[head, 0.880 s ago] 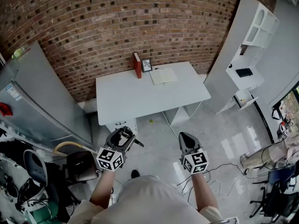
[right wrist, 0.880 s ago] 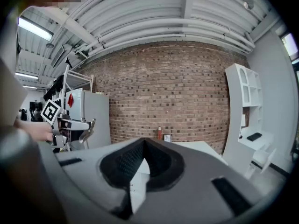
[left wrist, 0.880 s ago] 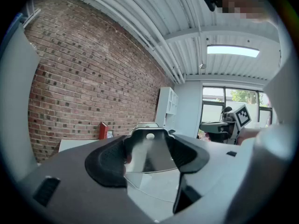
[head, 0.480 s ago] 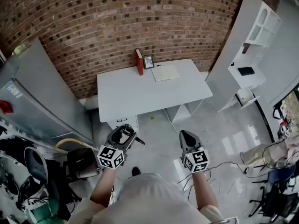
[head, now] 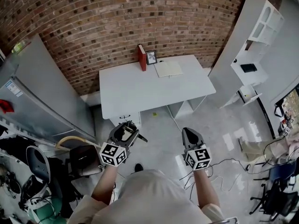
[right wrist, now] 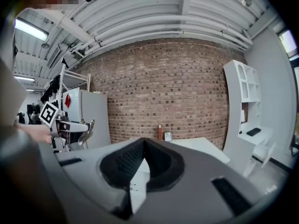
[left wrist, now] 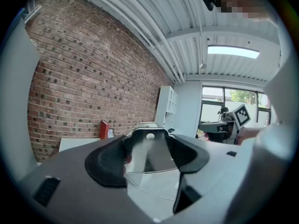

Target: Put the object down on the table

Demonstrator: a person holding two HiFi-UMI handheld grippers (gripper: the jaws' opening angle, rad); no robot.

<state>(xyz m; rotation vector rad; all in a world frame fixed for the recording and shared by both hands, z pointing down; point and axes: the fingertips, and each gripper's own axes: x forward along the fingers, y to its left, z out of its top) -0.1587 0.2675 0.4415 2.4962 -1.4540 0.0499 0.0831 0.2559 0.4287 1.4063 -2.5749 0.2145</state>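
My left gripper (head: pixel 125 130) is held above the floor, short of the white table (head: pixel 140 92), and is shut on a clear glass-like object (head: pixel 124 134). In the left gripper view the transparent object (left wrist: pixel 147 155) fills the gap between the dark pads, which press on its sides, and a metal rim shows at its top. My right gripper (head: pixel 189 135) hangs level with it to the right. Its jaws meet at the tips, with nothing between them (right wrist: pixel 144 143).
On the table's far edge stand a red book (head: pixel 141 57) and a small picture frame (head: pixel 151 57), with an open notebook (head: pixel 168 69) beside them. A grey fridge (head: pixel 37 92) is at the left and a white shelf unit (head: pixel 252 45) at the right. Cables (head: pixel 224 171) lie on the floor.
Both grippers keep their pose and the left still grips the clear object. The view has drifted slightly, so the table sits a little further right in the frame.
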